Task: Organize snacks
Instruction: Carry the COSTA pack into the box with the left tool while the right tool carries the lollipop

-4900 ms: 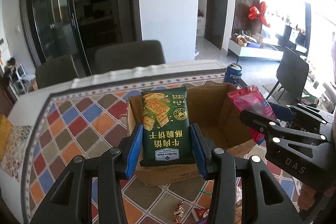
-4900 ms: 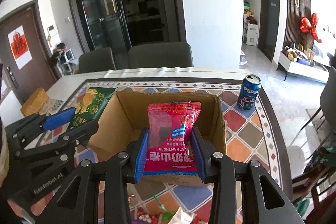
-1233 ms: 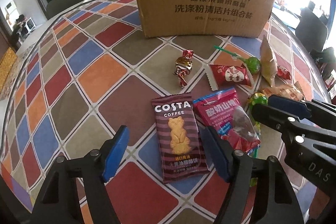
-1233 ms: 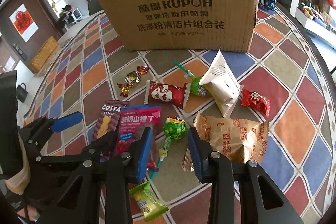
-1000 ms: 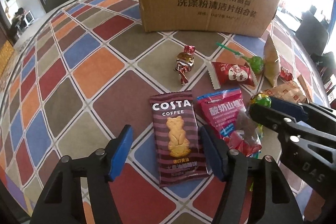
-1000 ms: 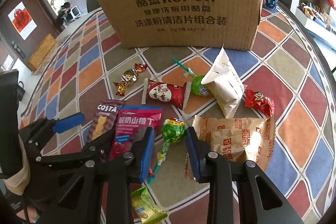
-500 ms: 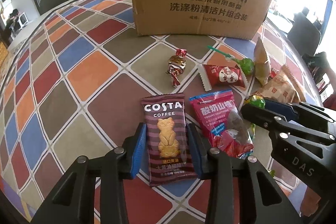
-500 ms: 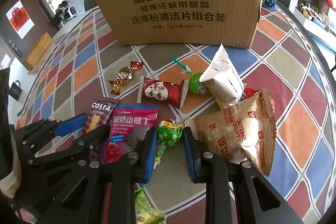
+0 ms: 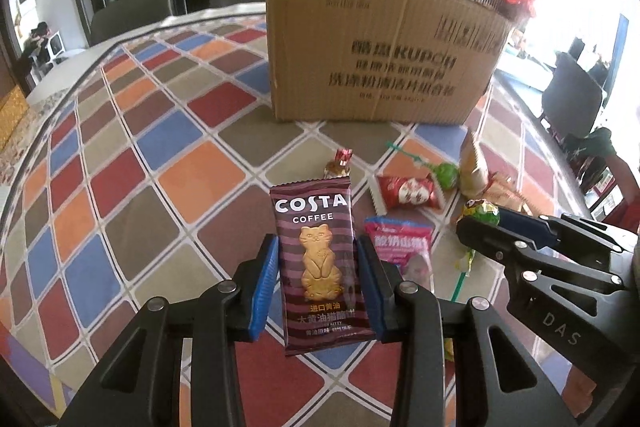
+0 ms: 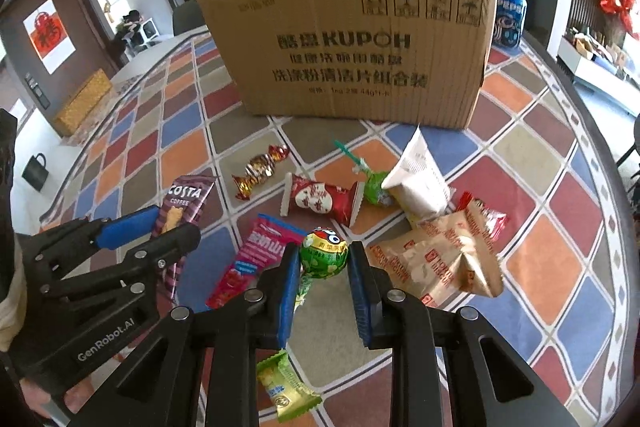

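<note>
Now cardboard box (image 10: 352, 55) stands upright, its contents hidden.

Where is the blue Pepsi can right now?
In the right wrist view, the Pepsi can stands at the far right of the table, partly hidden behind the right end of the cardboard box. The left wrist view does not show it.

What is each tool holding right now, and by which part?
Left tool: Costa biscuit packet, by its long side edges. Right tool: green lollipop, by its wrapped head.
</note>
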`<state>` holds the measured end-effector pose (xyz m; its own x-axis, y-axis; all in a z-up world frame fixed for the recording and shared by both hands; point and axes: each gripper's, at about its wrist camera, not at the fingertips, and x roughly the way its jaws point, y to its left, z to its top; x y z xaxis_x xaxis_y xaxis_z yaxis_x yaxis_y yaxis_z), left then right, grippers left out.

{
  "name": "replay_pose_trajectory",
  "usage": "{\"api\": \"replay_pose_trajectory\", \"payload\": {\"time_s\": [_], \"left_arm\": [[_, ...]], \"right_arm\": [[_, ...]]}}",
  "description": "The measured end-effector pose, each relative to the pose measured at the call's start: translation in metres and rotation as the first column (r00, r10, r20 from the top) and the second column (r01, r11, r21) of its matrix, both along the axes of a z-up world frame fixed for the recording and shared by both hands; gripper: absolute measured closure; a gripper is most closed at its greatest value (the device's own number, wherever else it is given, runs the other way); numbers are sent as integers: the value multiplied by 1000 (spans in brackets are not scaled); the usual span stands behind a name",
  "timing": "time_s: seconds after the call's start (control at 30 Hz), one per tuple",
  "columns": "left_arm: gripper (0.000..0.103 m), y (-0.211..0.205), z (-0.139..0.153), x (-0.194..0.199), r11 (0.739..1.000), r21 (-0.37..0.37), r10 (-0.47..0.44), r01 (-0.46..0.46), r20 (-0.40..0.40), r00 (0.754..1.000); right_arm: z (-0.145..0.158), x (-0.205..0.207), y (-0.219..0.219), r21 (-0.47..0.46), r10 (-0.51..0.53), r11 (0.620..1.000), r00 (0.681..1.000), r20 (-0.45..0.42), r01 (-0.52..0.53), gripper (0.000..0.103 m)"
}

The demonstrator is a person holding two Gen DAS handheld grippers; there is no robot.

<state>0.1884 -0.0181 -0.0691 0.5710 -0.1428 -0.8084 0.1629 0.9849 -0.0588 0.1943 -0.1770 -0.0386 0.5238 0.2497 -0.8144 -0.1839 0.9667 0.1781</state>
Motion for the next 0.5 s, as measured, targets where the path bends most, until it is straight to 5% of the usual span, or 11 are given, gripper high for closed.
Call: {"api": "replay_pose_trajectory", "payload": {"time_s": [0.5], "left_arm": [[65,-3,56,-7,1000,-15,-14,16,160,987]], "right_arm": [[51,-9,-5,20,4,1000,991,131,-7,77]]}}
